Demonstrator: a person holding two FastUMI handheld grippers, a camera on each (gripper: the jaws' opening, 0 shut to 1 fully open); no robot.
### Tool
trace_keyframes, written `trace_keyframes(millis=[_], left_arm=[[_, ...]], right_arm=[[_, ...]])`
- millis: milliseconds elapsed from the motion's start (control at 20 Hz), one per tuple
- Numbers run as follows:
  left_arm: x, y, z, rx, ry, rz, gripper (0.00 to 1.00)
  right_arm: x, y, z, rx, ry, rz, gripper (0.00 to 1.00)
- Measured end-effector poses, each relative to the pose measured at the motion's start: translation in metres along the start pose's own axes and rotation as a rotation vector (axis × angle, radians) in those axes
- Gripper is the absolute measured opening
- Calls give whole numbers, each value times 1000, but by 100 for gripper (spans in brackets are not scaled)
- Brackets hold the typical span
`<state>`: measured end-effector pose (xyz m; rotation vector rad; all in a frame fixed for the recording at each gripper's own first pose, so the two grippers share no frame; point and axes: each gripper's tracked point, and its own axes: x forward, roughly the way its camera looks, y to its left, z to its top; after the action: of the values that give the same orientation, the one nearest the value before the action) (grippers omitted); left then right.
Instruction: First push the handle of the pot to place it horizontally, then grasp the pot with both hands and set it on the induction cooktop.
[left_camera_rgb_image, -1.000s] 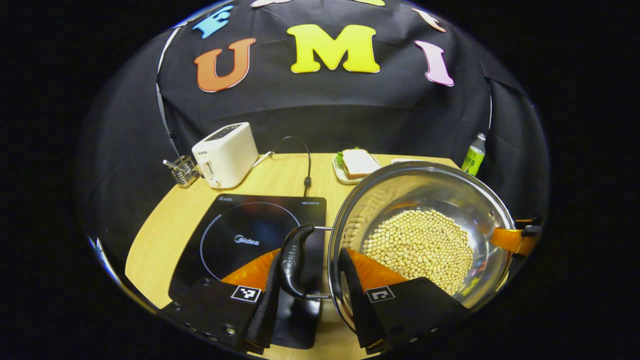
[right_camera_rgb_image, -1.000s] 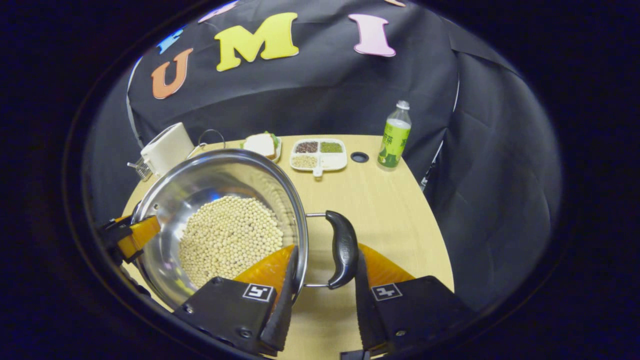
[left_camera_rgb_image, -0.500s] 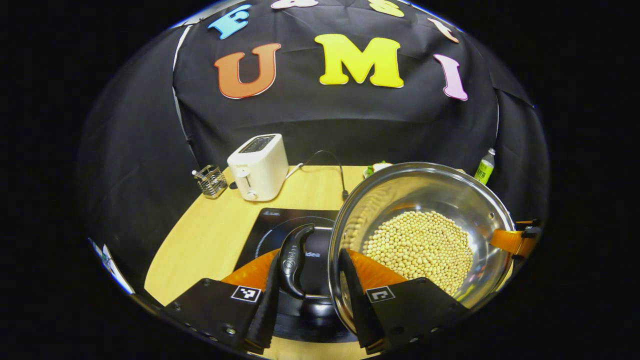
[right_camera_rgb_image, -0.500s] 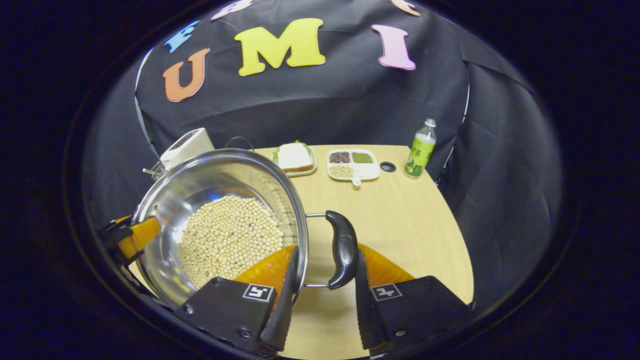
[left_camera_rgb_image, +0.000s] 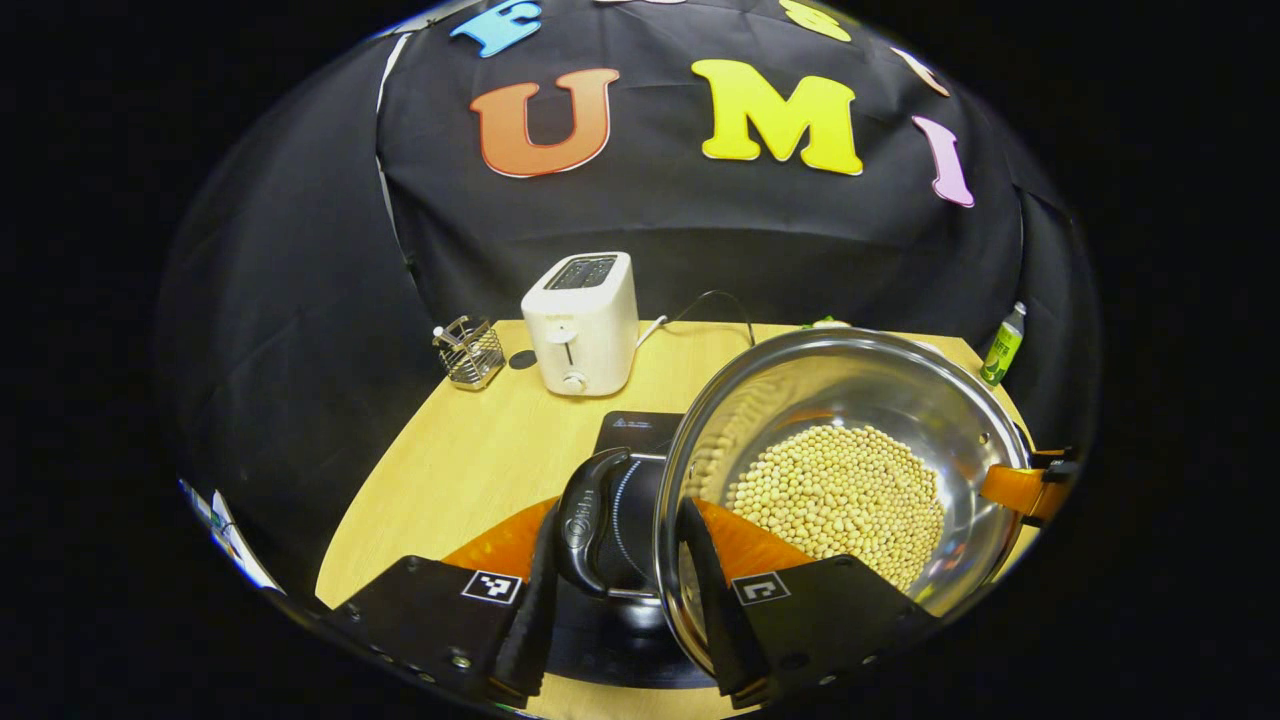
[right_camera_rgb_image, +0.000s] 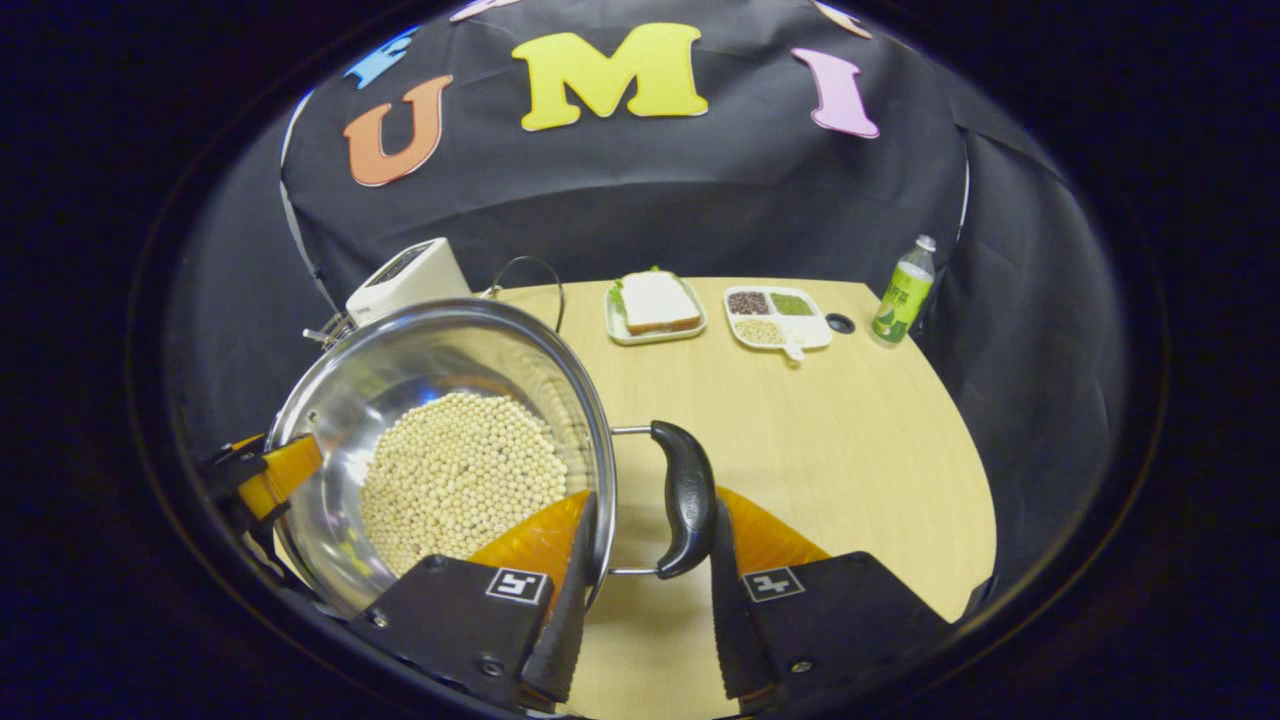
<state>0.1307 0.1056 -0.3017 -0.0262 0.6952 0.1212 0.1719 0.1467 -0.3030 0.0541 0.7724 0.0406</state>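
We see the steel pot (left_camera_rgb_image: 850, 420) held between the two grippers, its open mouth up and tipped slightly toward the cameras, with a bed of pale beans (left_camera_rgb_image: 835, 500) across its bottom. Its long axis, handle to handle, runs left to right across the table (left_camera_rgb_image: 470, 450). In the left gripper view, the left gripper (left_camera_rgb_image: 620, 600) straddles the pot's left side: one finger stands outside the black left handle (left_camera_rgb_image: 585, 515) and the other reaches over the rim into the pot, so handle and wall sit inside a narrow gap; we cannot tell whether both fingers press. In the right gripper view, the right gripper (right_camera_rgb_image: 645, 605) does the same at the right handle (right_camera_rgb_image: 685, 500), one finger inside the rim, one outside the handle. The pot hangs over the black induction cooktop (left_camera_rgb_image: 635, 470), which shows under its left edge; we cannot tell whether they touch. Farther back stand a white toaster (left_camera_rgb_image: 582, 322) and a wire holder (left_camera_rgb_image: 468, 352) just left of it. At the far right are a sandwich plate (right_camera_rgb_image: 655, 305), a divided dish (right_camera_rgb_image: 778, 318) and a green bottle (right_camera_rgb_image: 902, 292).
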Motion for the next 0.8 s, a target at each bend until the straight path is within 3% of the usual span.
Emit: trace_keyframes(millis=[350,800], left_arm=[[31,33,1,8,10,10,61],[51,47,-7,13,34,6,61]], right_arm=[[27,44,4,2,17,0,55],[47,63,-4,14,39,-4,55]])
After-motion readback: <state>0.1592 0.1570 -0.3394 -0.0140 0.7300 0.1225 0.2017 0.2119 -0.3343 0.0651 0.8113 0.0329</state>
